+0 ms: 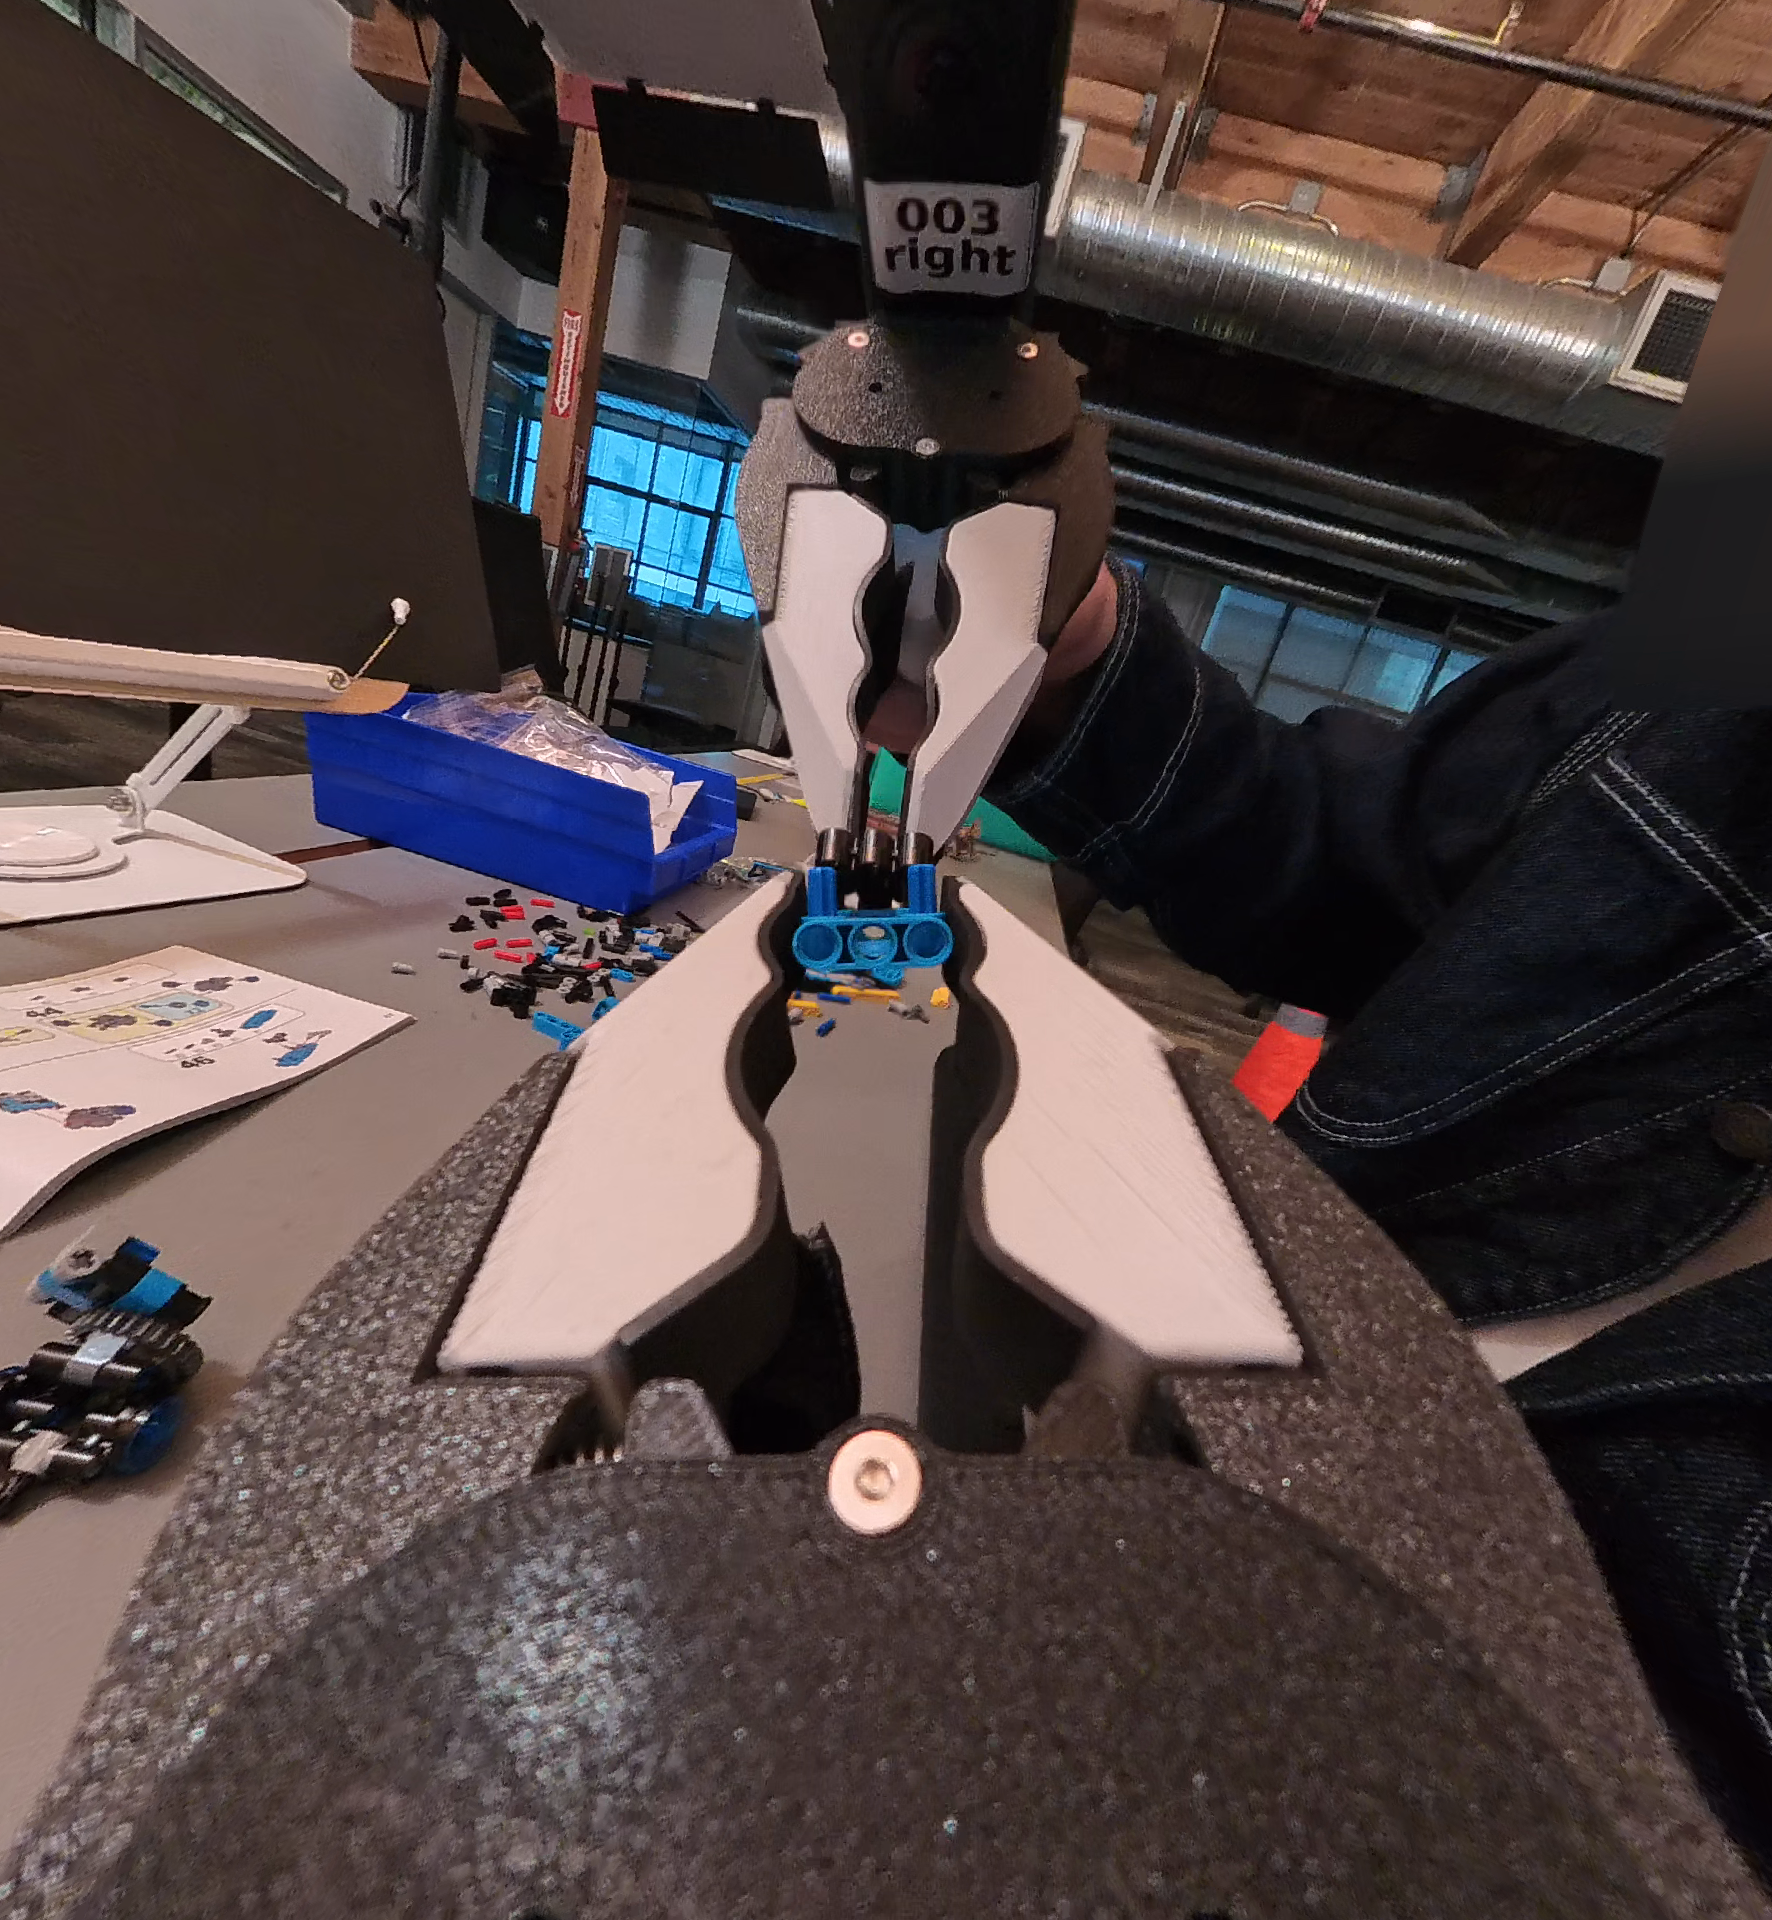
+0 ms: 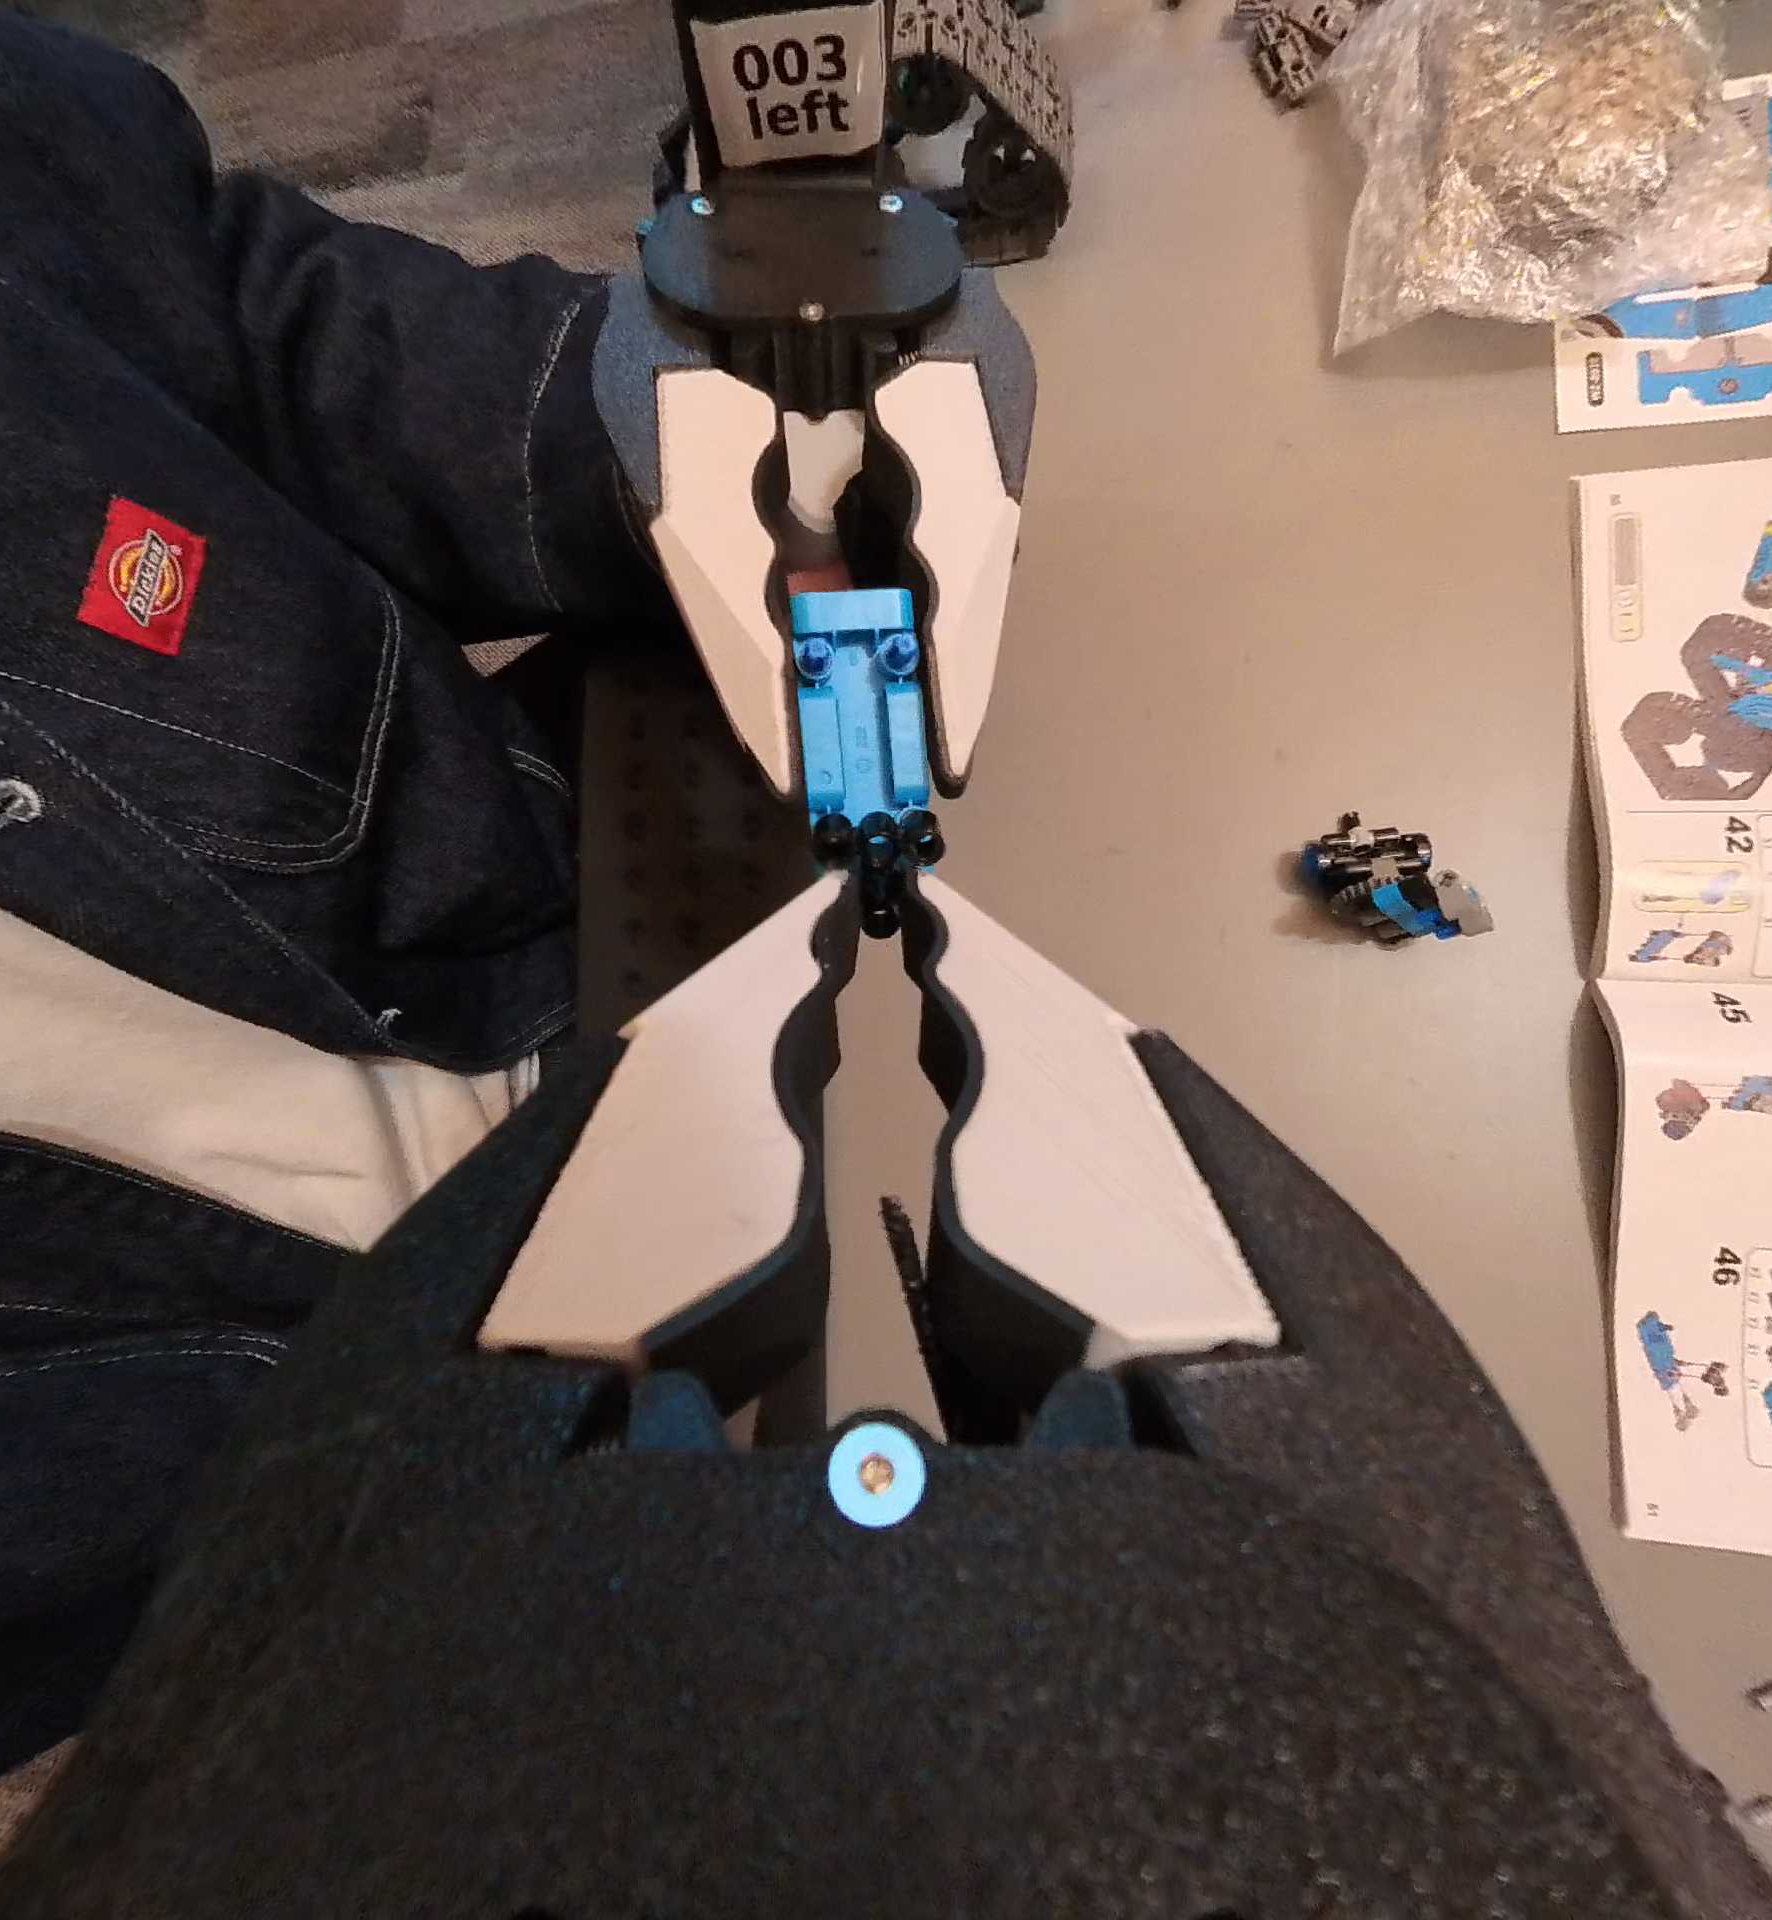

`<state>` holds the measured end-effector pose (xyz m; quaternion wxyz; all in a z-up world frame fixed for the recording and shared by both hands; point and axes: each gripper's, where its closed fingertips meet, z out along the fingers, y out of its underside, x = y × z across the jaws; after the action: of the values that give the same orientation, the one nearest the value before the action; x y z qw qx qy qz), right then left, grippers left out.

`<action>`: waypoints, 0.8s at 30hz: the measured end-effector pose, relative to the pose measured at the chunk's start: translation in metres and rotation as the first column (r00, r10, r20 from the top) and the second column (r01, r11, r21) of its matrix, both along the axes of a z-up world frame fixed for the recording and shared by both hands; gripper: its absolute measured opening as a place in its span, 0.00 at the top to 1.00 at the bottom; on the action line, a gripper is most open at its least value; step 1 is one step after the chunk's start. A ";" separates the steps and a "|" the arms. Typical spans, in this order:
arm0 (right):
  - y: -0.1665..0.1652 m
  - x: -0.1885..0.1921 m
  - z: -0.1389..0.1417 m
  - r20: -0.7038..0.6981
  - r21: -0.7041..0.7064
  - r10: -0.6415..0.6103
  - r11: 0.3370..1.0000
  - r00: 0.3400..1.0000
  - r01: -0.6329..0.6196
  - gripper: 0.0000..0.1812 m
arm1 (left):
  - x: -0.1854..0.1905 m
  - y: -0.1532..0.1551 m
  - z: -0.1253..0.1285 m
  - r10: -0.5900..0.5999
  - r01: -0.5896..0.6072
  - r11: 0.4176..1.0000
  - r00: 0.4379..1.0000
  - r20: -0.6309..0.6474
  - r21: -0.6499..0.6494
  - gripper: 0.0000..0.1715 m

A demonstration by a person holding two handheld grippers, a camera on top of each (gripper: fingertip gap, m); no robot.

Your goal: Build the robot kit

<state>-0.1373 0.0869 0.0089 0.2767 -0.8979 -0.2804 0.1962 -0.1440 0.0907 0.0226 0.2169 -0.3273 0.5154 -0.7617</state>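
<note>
Your left claw (image 1: 871, 914) is clamping the blue beam piece (image 1: 871, 940) above the desk (image 1: 342, 1143). Your right claw (image 2: 877, 883) is pinching the black pin connector (image 2: 877, 847), which is touching the blue piece's end. Full seating: can't tell.

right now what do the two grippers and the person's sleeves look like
Both the left gripper and right gripper have white wedge-shaped fingers with wavy black inner pads, set in speckled dark grey bodies with a silver screw at the centre. Each carries a white label on its black mount. The sleeves are dark denim with pale stitching.
</note>
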 end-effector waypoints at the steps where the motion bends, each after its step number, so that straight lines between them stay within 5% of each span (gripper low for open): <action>1: 0.000 -0.001 0.001 0.002 -0.003 0.002 1.000 1.000 -0.002 0.96 | -0.001 0.000 0.001 -0.006 0.006 1.000 1.000 0.003 -0.008 0.85; 10: 0.001 0.003 -0.005 0.136 0.007 0.008 1.000 0.991 -0.009 0.92 | 0.003 -0.002 -0.006 0.003 -0.002 1.000 1.000 -0.031 0.021 0.85; 17: -0.010 -0.003 -0.013 0.173 -0.033 0.108 0.994 0.979 -0.104 0.76 | 0.005 -0.004 -0.008 -0.001 0.002 1.000 0.999 -0.042 0.029 0.85; 24: 0.001 0.008 -0.027 0.345 0.040 -0.027 0.999 0.938 0.014 0.75 | 0.017 0.006 -0.018 0.124 -0.116 0.987 0.990 -0.068 0.107 0.85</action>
<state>-0.1291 0.0881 -0.0176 0.2417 -0.9160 -0.3190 0.0275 -0.1273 0.0966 0.0041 0.2598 -0.3743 0.5411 -0.7069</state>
